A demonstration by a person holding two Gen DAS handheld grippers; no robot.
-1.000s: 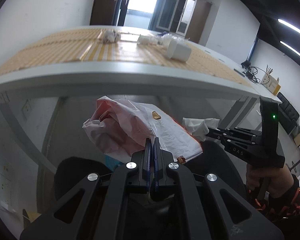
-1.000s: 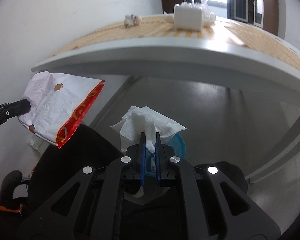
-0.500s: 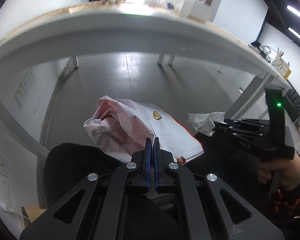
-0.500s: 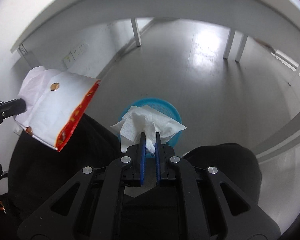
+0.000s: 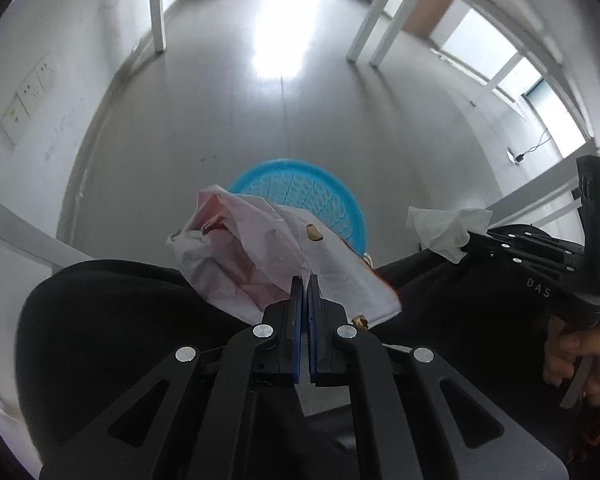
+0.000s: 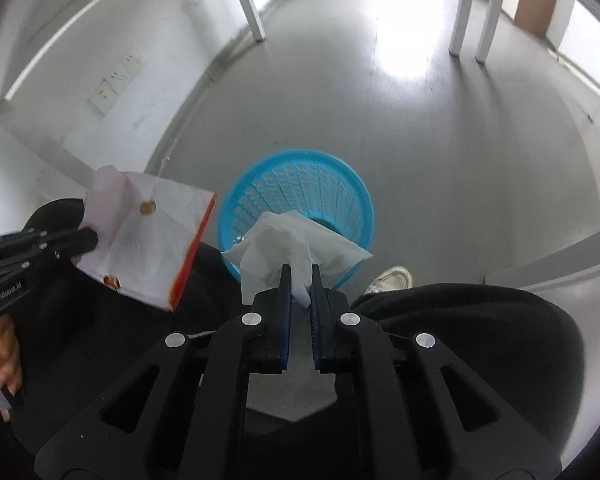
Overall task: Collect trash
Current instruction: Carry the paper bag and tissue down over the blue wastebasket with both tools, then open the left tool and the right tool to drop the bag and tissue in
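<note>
My left gripper [image 5: 304, 280] is shut on a crumpled white and red snack wrapper [image 5: 260, 256], held above the near left rim of a blue plastic waste basket [image 5: 312, 196] on the floor. My right gripper [image 6: 300, 270] is shut on a white paper tissue [image 6: 292, 240], held over the near rim of the same basket [image 6: 300, 184]. In the right wrist view the wrapper [image 6: 148, 232] hangs at the left in the left gripper [image 6: 88, 238]. In the left wrist view the tissue [image 5: 444, 228] sits at the right in the right gripper [image 5: 470, 242].
The grey floor [image 6: 420, 120] stretches ahead, with white table legs [image 6: 468, 12] at the back. A white wall with sockets [image 5: 28, 92] is on the left. The person's dark-clothed legs [image 6: 480, 328] and a white shoe [image 6: 388, 280] are beside the basket.
Both grippers have tipped down from the table's edge toward the floor. The blue basket now lies just below them. Both still hold their trash.
</note>
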